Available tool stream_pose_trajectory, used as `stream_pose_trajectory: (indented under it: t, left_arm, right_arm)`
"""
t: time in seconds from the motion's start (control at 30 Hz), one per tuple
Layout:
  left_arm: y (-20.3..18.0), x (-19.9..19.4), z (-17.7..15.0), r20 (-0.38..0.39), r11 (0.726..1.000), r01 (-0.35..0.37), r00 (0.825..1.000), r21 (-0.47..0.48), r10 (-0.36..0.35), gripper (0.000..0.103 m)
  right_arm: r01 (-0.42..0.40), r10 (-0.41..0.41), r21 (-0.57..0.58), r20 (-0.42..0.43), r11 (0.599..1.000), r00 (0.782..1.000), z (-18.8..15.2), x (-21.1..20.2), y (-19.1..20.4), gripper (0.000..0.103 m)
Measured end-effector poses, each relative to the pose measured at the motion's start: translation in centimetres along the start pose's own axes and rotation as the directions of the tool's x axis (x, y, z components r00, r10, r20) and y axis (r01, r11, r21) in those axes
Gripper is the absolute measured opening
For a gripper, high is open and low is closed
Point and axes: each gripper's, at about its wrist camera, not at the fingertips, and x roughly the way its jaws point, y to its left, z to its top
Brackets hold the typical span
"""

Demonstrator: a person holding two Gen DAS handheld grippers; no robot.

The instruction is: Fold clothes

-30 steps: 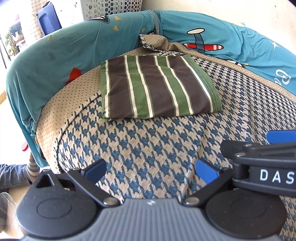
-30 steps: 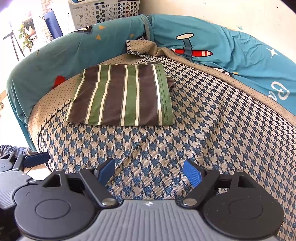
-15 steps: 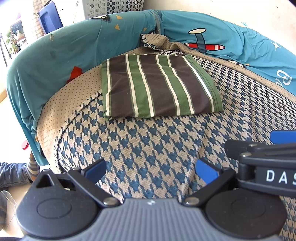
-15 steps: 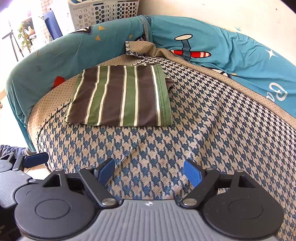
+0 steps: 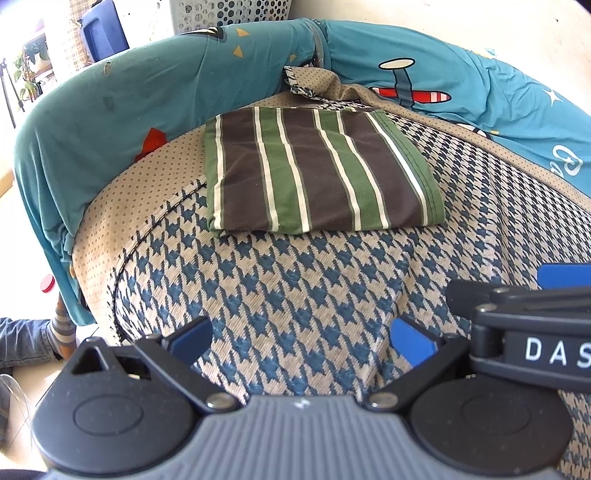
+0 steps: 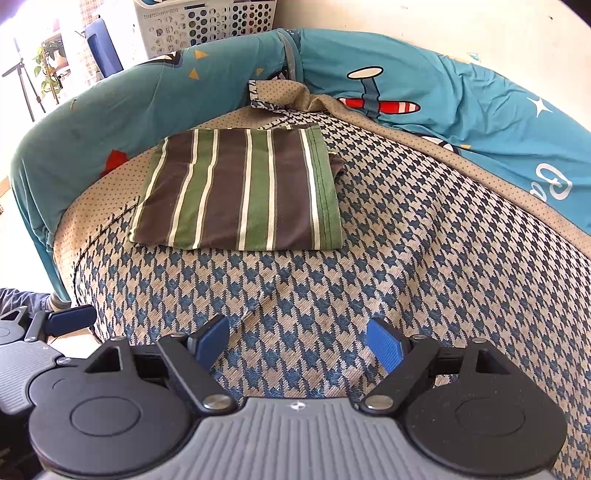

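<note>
Folded striped cloth point(image 5: 317, 173) point(image 6: 240, 195): brown and green bands with thin white lines, lying flat in a neat rectangle. Sits on the blue-and-tan houndstooth cover point(image 5: 314, 295) point(image 6: 406, 258), toward the far left part of it, with 1 corner reaching onto the dotted tan border point(image 5: 122, 206) point(image 6: 92, 206). A small bit of brown cloth peeking out at the right edge in the right wrist view.

Behind the cloth, a turned-up flap of the dotted border point(image 5: 310, 81) point(image 6: 277, 92). Wrapped around the back and sides, teal sheet point(image 5: 147, 96) point(image 6: 461, 110) with a red-and-white plane point(image 5: 410, 92) point(image 6: 376, 103) printed on it.

Left gripper point(image 5: 301, 338) low in its own view, above the houndstooth cover and well apart from the cloth. 2 blue pads point(image 5: 412, 341) spread wide, nothing between them but the cover below. Right gripper point(image 6: 299, 343) just beside it, also near the front edge and well apart from the cloth. Blue pads point(image 6: 384, 345) spread wide too, pinching nothing. Each gripper seen at the edge of the other's view: the right one point(image 5: 535, 314) at the right, the left one point(image 6: 44, 332) at the left.

Farther off: white laundry basket with round holes point(image 5: 229, 11) point(image 6: 207, 22) behind the teal sheet, a blue chair back point(image 5: 105, 35) point(image 6: 103, 48) beside it, a green plant point(image 6: 48, 66) at the far left. Down by the floor, a bit of blue jeans and a striped sock point(image 5: 33, 339).
</note>
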Motion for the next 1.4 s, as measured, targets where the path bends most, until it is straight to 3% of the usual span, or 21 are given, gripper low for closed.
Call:
stream_pose_trajectory:
  t: [1.4]
  left_arm:
    - [-0.80, 0.11, -0.09, -0.006, 1.000, 0.003, 1.000, 0.016, -0.003, 0.103]
  right_arm:
    - [0.017, -0.017, 0.011, 0.001, 1.000, 1.000, 0.37, -0.79, 0.06, 0.082]
